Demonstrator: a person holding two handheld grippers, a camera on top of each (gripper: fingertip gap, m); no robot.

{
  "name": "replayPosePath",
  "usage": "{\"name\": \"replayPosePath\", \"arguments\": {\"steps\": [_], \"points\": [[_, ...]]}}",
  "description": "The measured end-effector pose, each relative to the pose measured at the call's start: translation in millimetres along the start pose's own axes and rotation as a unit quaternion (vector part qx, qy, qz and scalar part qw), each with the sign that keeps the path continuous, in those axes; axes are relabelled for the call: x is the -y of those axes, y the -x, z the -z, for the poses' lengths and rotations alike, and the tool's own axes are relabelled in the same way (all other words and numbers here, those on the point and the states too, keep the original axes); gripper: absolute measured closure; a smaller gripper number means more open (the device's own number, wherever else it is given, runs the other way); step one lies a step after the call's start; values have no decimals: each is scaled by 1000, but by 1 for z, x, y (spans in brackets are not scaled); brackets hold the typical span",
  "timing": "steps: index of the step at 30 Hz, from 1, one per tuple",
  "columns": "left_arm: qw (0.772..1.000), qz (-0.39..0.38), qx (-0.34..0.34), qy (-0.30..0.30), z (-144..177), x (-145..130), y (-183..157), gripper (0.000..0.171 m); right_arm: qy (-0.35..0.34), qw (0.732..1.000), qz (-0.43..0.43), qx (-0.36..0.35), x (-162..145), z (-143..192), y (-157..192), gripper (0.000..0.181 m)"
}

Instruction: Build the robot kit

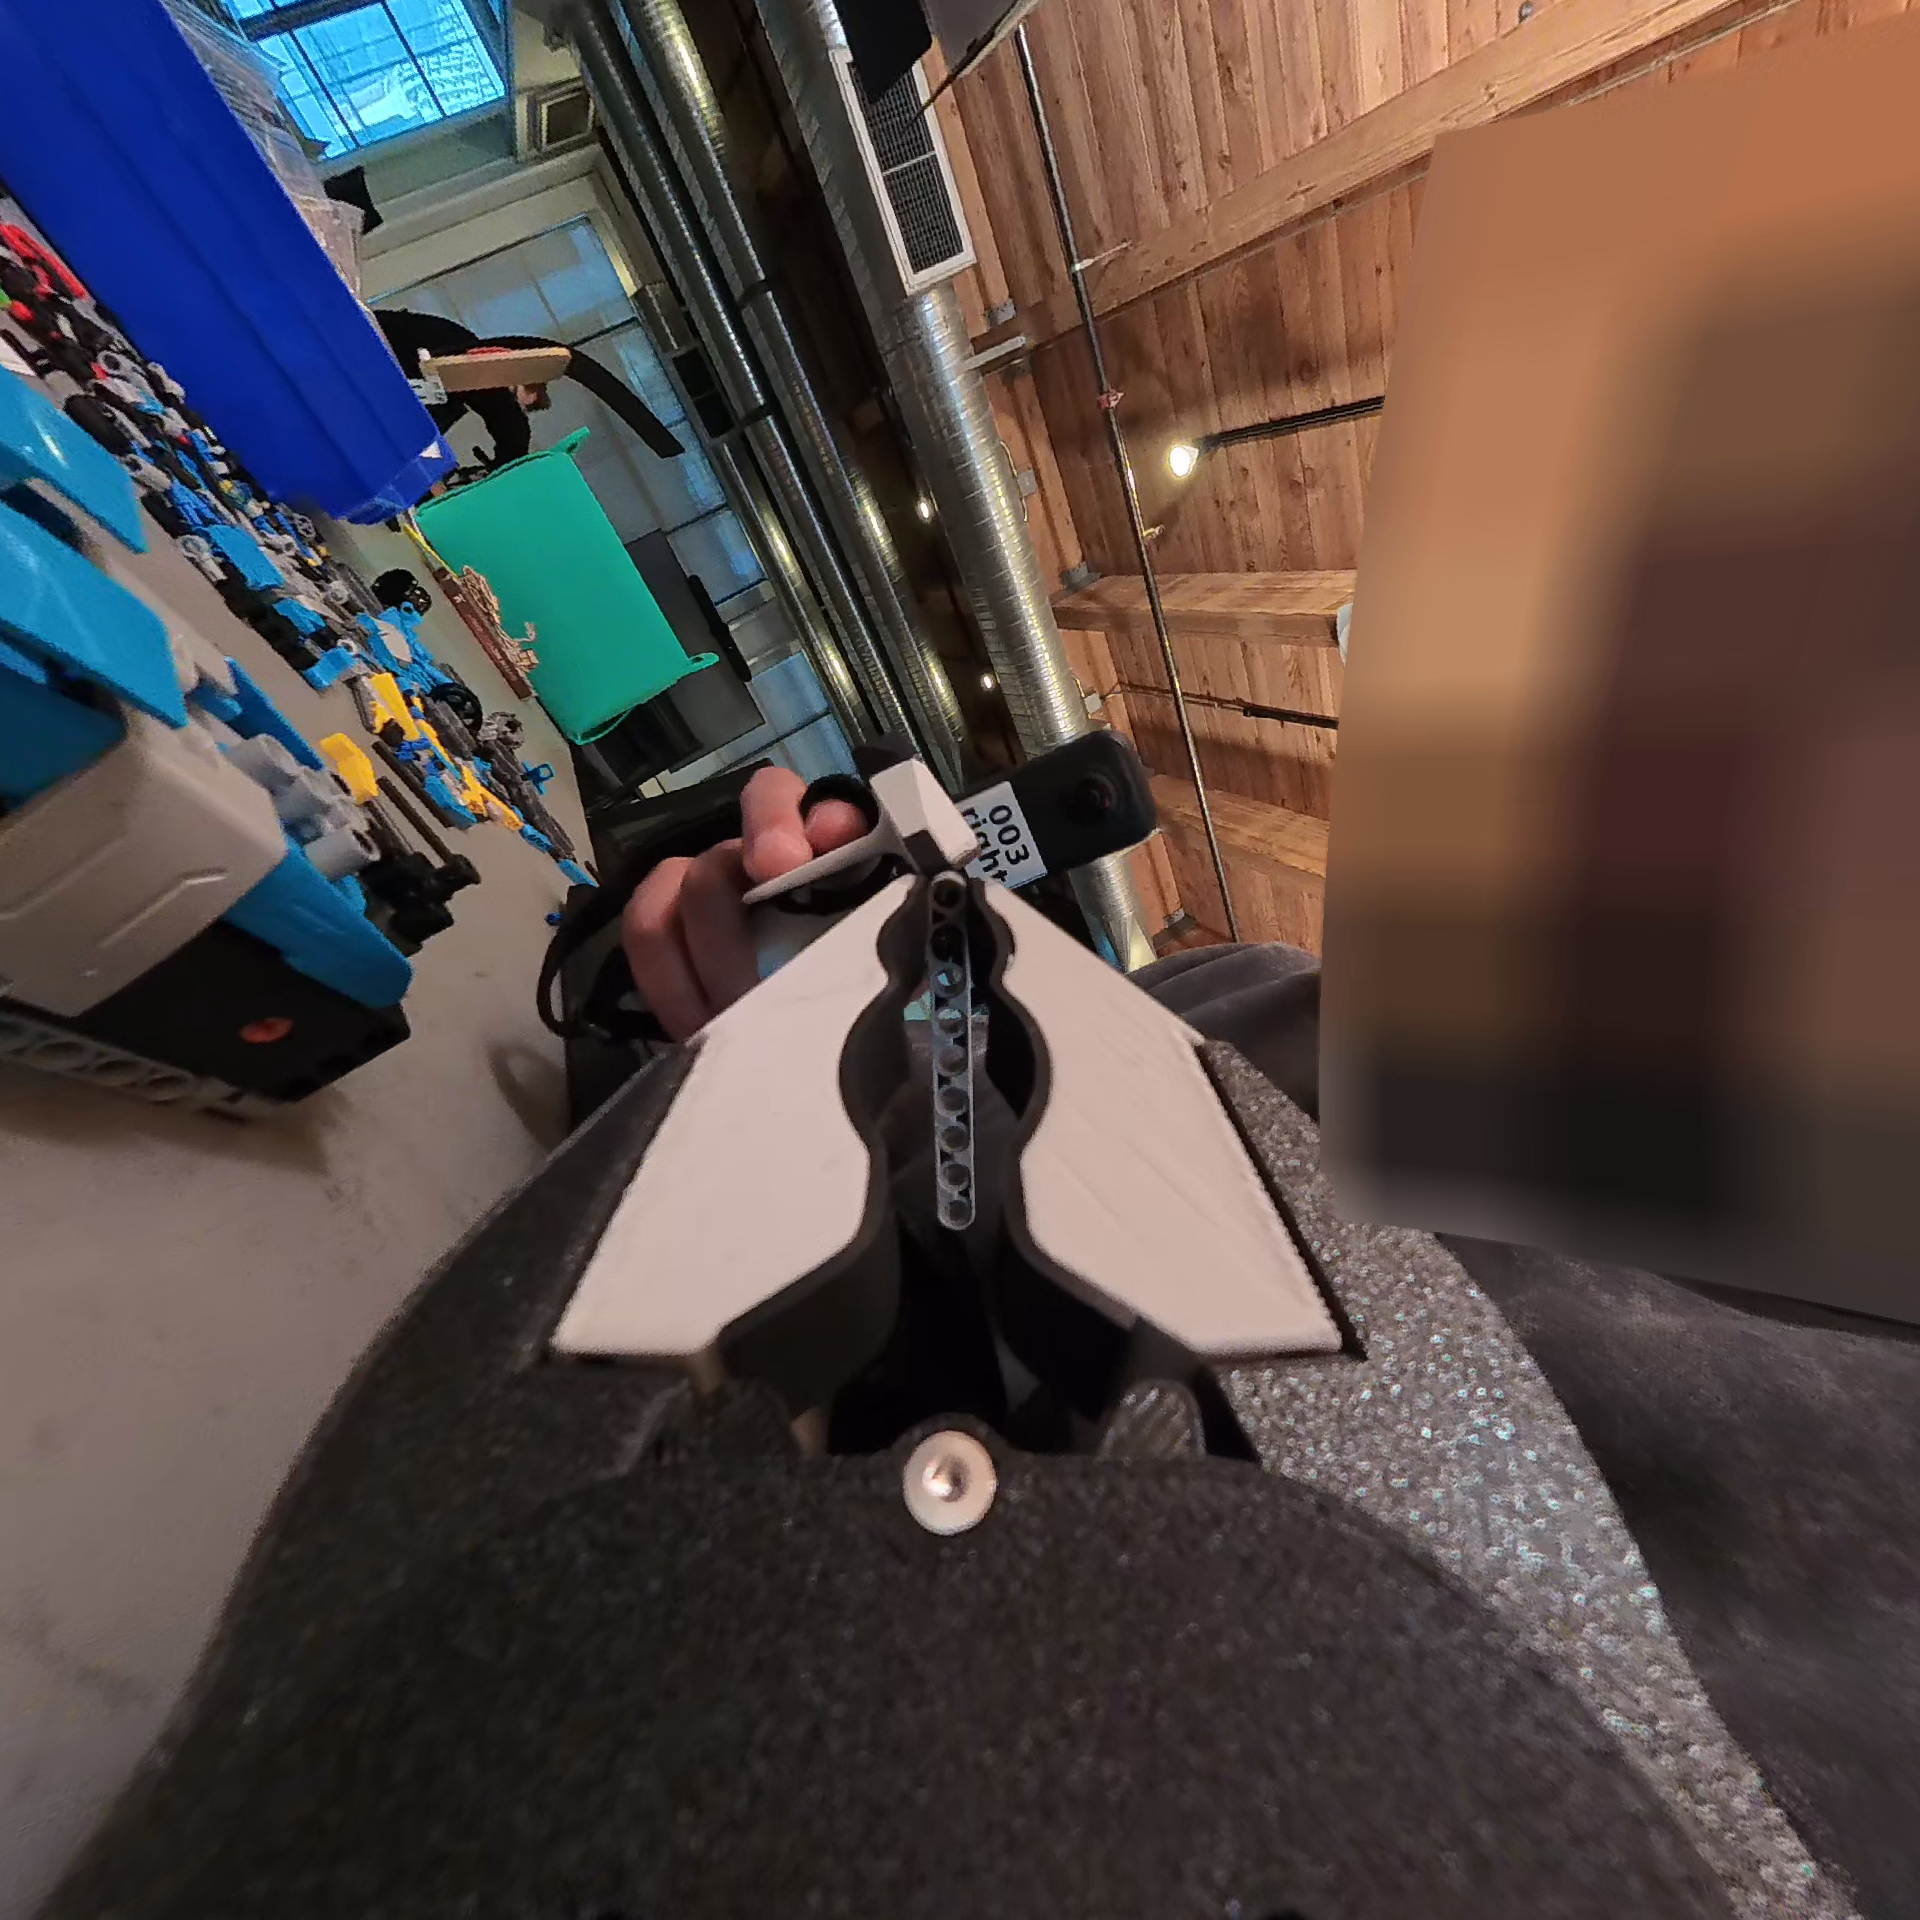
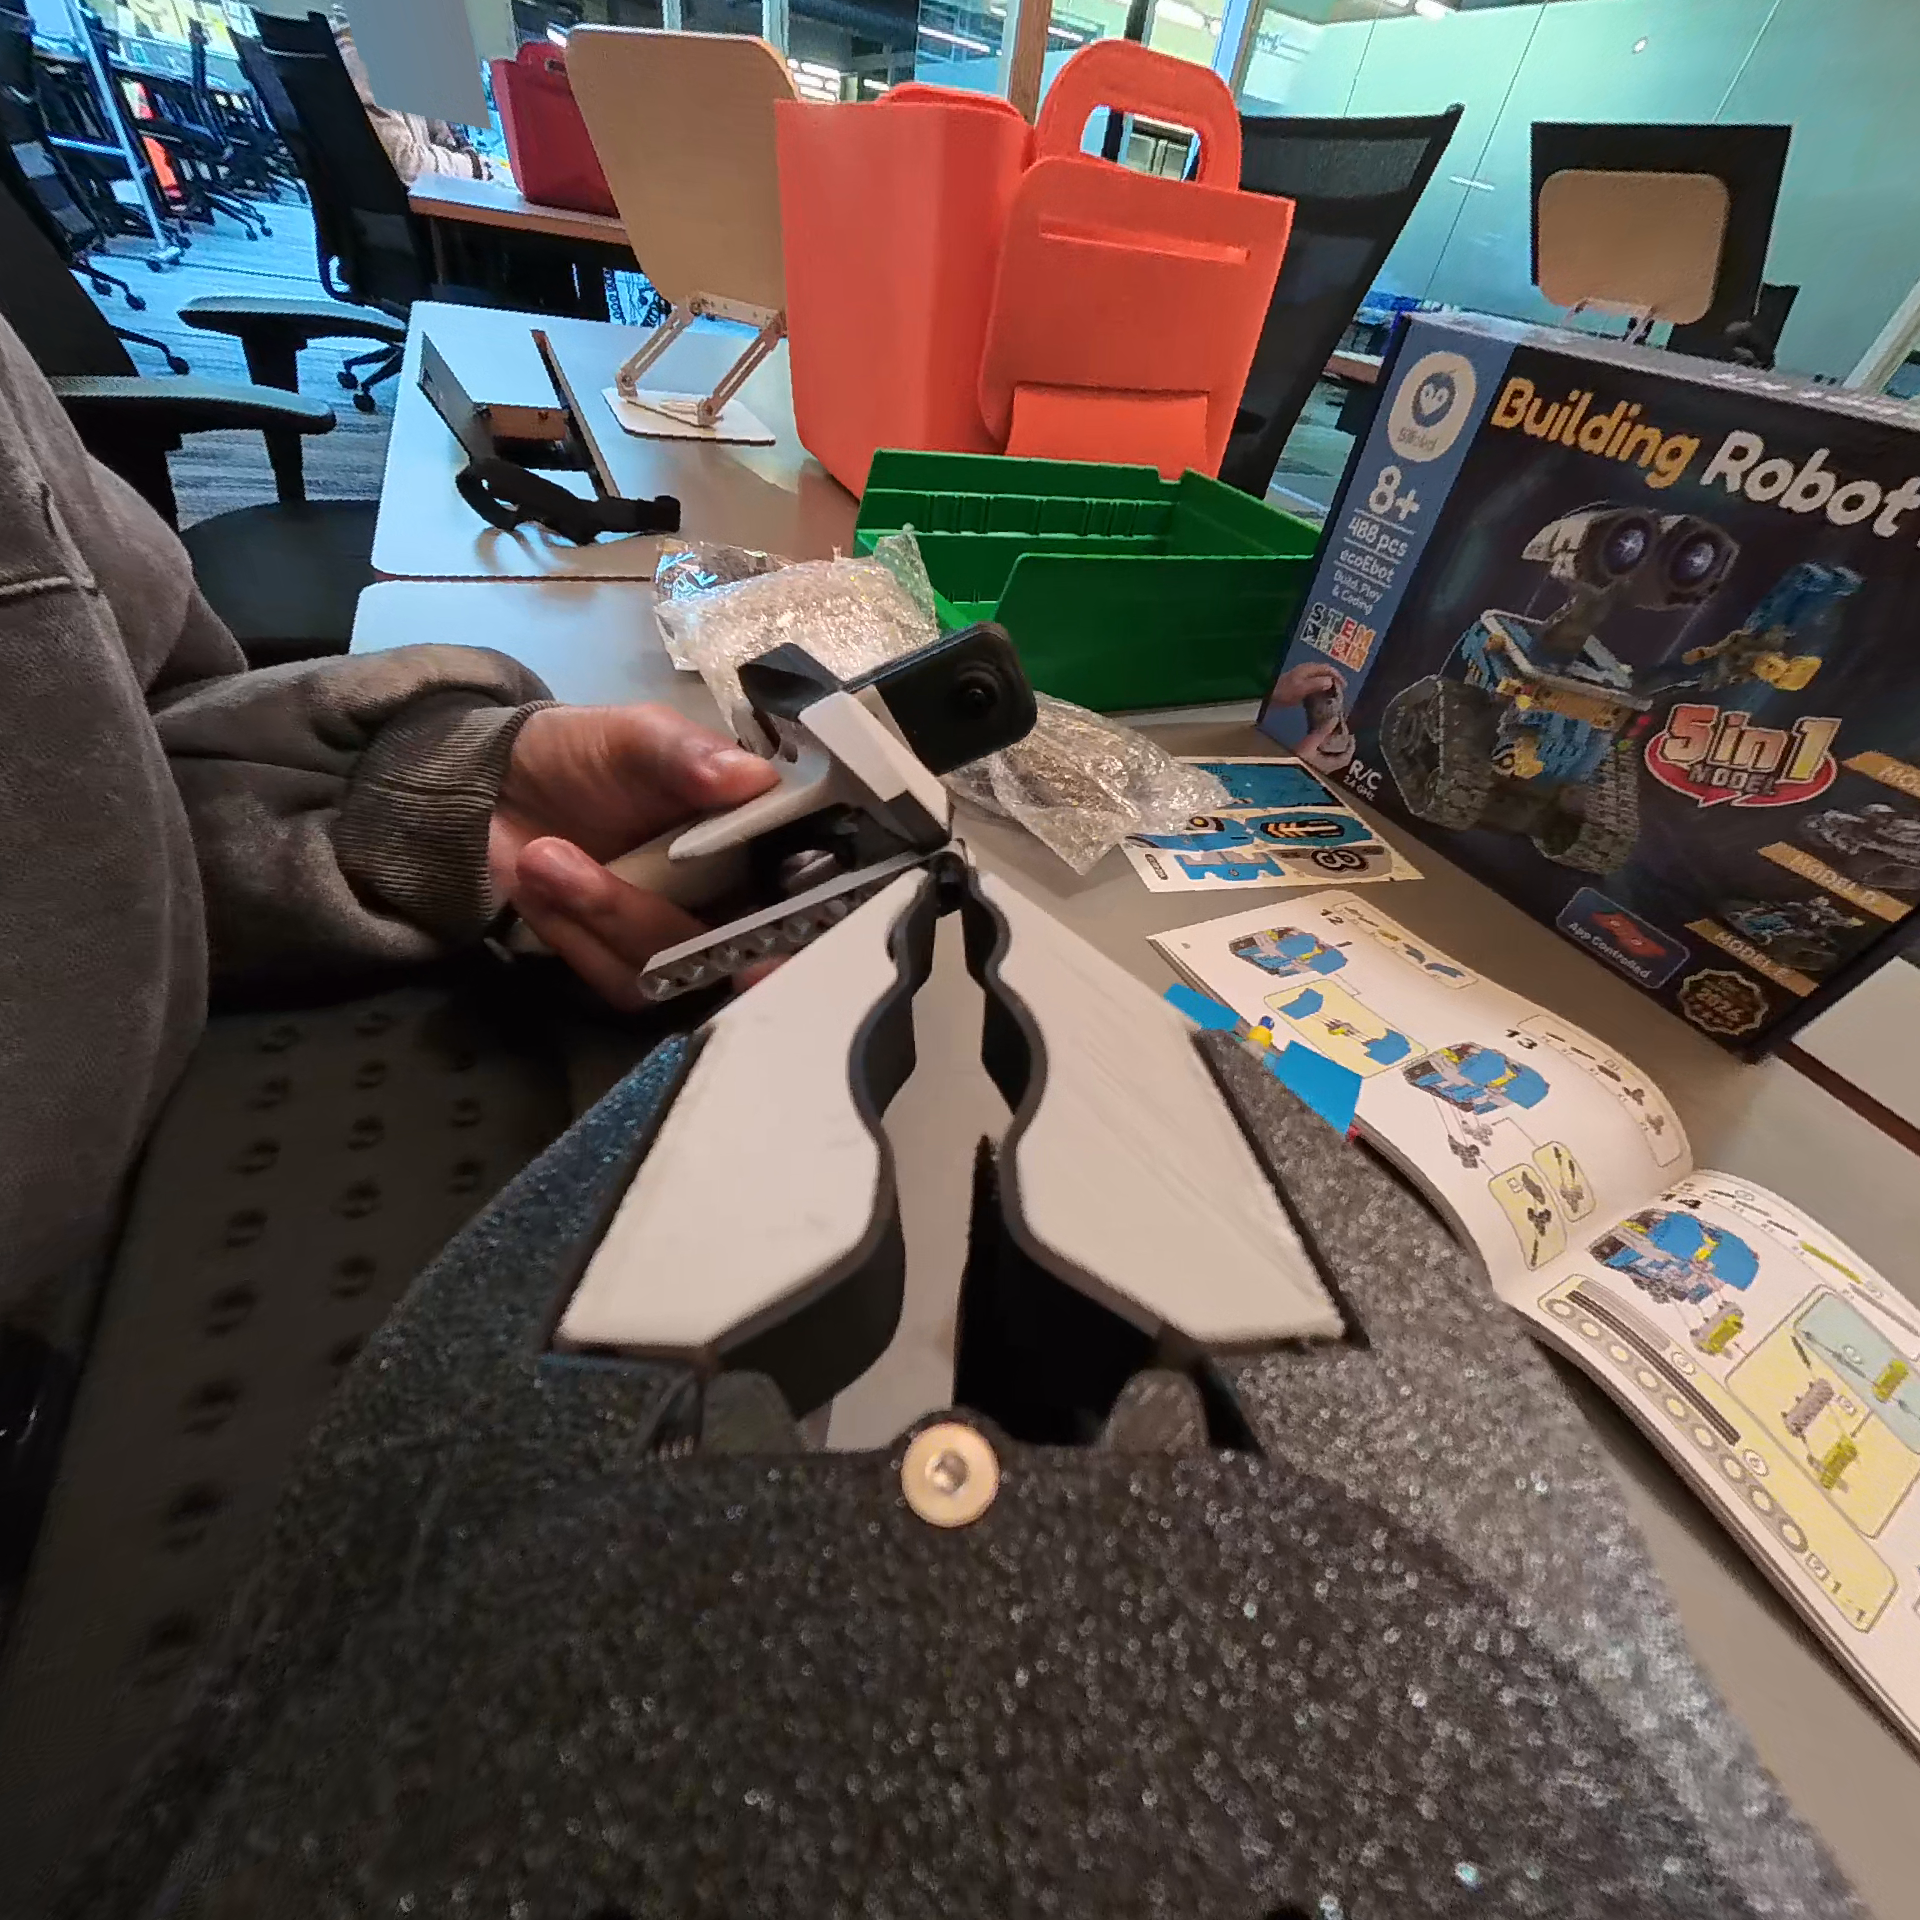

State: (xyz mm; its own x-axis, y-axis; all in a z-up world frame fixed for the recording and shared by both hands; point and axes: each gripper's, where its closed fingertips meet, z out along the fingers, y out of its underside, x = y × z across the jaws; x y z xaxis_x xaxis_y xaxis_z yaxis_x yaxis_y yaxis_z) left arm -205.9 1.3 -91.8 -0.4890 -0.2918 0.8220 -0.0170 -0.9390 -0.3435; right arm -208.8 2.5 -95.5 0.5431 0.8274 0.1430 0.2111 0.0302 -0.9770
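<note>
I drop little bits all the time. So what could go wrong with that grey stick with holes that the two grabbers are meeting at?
1. The left gripper pinches the grey beam by its thin sides, off the edge of the table. It might twist loose and fall.
2. The right gripper is closed right at the beam's end. A hard push could knock the beam crooked.

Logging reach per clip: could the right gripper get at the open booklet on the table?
Probably yes: the booklet lies uncovered beside the right gripper, nothing between, but its jaws are shut.
</note>
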Motion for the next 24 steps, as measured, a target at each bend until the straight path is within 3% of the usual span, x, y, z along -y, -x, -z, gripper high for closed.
{"name": "replayPosePath", "arguments": {"steps": [7,17,20,24], "points": [[1000,-13,-13,13,-4,-5,-6,165,-9,1000,30,4,6,0,6,178],[999,-41,3,21,-7,-5,-5,165,-26,998,-43,38,7,5,4,176],[997,-71,41,-16,4,14,1,166,-17,997,-81,3,2,23,-29,163],[983,-136,112,-43,16,52,5,165,79,985,-123,-90,-43,64,-108,158]]}}
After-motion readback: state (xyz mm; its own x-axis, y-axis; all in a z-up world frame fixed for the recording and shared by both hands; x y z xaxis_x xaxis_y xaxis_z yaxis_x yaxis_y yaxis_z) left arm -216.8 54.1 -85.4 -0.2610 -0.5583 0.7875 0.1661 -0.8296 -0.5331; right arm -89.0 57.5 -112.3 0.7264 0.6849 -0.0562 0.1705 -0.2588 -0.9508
